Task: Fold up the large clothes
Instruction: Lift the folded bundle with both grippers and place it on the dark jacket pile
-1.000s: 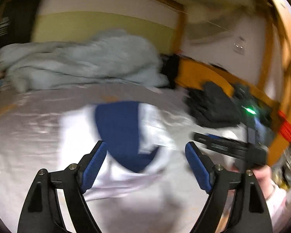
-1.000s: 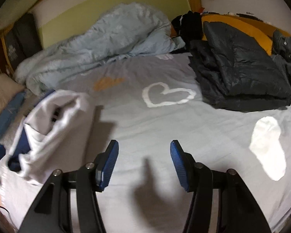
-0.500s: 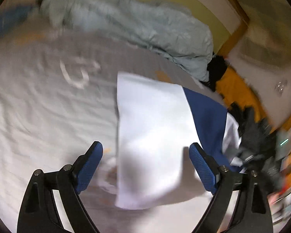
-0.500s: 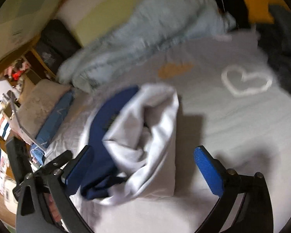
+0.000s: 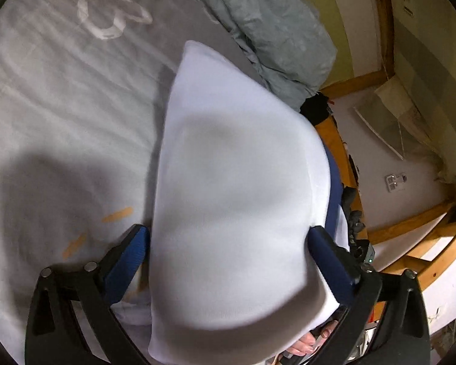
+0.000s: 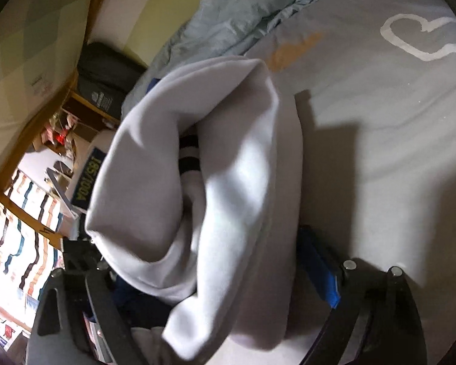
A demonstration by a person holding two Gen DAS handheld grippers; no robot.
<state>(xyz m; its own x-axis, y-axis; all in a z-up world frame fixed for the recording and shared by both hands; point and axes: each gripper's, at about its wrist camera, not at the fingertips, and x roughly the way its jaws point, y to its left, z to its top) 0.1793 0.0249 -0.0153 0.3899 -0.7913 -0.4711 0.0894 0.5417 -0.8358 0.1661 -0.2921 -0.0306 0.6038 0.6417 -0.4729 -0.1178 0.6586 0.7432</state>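
Note:
A folded white garment [image 5: 234,152] with a navy part [image 5: 334,188] along its right edge lies on the grey bed sheet [image 5: 60,106]. My left gripper [image 5: 228,249] straddles its near end, jaws wide, a blue pad at each side of the cloth; whether they press is unclear. In the right wrist view the same garment [image 6: 234,167] bulges between the jaws of my right gripper [image 6: 215,273], which are closing. Its right pad [image 6: 319,270] sits beside the cloth, and the cloth hides its left pad. A person's fingers [image 5: 307,343] show under the garment's near edge.
A crumpled pale blue duvet [image 5: 273,30] is heaped at the head of the bed by the wooden frame [image 5: 349,85]. White heart prints [image 6: 422,39] mark the sheet. A black bag [image 6: 106,70] and cluttered shelves [image 6: 57,133] stand beside the bed.
Both grippers came down and closed in on the white garment, which now fills the space between each pair of fingers. Both views rolled. The right jaws spread wide, then narrowed.

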